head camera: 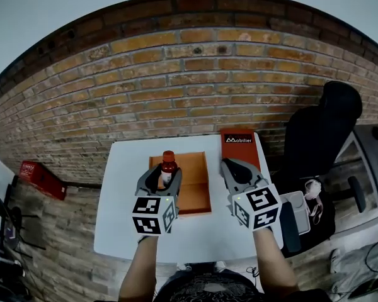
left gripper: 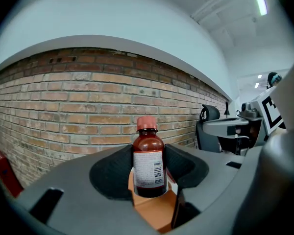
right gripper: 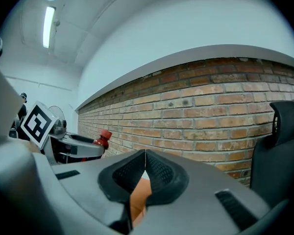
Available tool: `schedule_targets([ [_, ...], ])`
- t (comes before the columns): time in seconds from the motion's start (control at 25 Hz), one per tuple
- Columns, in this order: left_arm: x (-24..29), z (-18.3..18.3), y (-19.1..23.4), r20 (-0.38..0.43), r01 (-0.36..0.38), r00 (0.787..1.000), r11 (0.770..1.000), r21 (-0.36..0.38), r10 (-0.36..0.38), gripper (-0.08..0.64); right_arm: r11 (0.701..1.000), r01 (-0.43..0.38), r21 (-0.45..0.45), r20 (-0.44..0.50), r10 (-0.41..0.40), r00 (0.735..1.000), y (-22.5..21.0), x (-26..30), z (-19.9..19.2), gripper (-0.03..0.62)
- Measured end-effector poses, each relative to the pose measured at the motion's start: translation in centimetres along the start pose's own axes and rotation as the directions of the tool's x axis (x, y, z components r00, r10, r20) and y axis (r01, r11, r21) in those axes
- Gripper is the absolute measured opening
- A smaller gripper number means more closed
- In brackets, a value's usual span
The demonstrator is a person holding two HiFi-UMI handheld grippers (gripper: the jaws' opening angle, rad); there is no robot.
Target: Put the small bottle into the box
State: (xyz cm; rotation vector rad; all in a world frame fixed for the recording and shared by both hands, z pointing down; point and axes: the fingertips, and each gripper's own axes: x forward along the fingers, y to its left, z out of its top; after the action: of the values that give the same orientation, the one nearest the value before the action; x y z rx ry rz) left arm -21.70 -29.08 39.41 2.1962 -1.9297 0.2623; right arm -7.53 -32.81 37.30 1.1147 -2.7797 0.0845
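Two grippers above the surface, bottle in the left one

Left gripper [head camera: 166, 176]: jaws part-way closed, pads pressed on either side of the small bottle [left gripper: 149, 163]. Bottle is upright, brown, with a red cap and a white label with a barcode. The left gripper view shows its body seated between the two black pads, with cap and shoulder standing clear above them.

Bottle position: in the head view it sits over the far left part of the open orange box [head camera: 196, 190]. The left gripper view shows orange box wall directly beneath the bottle base. Cannot tell whether the base touches the box floor.

Right gripper [right gripper: 145, 155]: jaws fully together, tips touching, nothing between them. It is held just beside the box's right wall, near a red lid-like panel [head camera: 240, 146] with white lettering that lies behind it.

Box rests on the white surface [head camera: 120, 225], which stands against a brick wall [head camera: 189, 74]. A black chair [head camera: 321, 137] is to the right of the surface
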Motion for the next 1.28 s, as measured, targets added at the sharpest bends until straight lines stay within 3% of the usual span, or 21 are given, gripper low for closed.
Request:
schedule_targets([
  [0.28, 1.6, -0.1, 0.5, -0.014, 0.079, 0.997, 0.997, 0.014, -0.079, 0.219, 0.997, 0.075, 0.011, -0.007, -0.075, 0.997, -0.2, 0.6, -0.2, 0.02],
  [0.68, 2.4, -0.8, 0.6, -0.048, 0.142, 0.989, 0.99, 0.017, -0.141, 0.219, 0.994, 0.105, 0.001, -0.008, -0.105, 0.994, 0.5, 0.8, 0.2, 0.02],
  [0.96, 3.9, -3.3, -1.0, -0.144, 0.208, 0.968, 0.978, -0.016, -0.208, 0.219, 0.993, 0.119, -0.009, -0.019, -0.119, 0.993, 0.1, 0.2, -0.1, 0.02],
  [1.28, 5.3, -7.0, -2.6, -0.279, 0.258, 0.927, 0.966, -0.017, -0.252, 0.219, 0.991, 0.135, 0.001, -0.033, -0.135, 0.99, -0.5, -0.4, -0.8, 0.02],
])
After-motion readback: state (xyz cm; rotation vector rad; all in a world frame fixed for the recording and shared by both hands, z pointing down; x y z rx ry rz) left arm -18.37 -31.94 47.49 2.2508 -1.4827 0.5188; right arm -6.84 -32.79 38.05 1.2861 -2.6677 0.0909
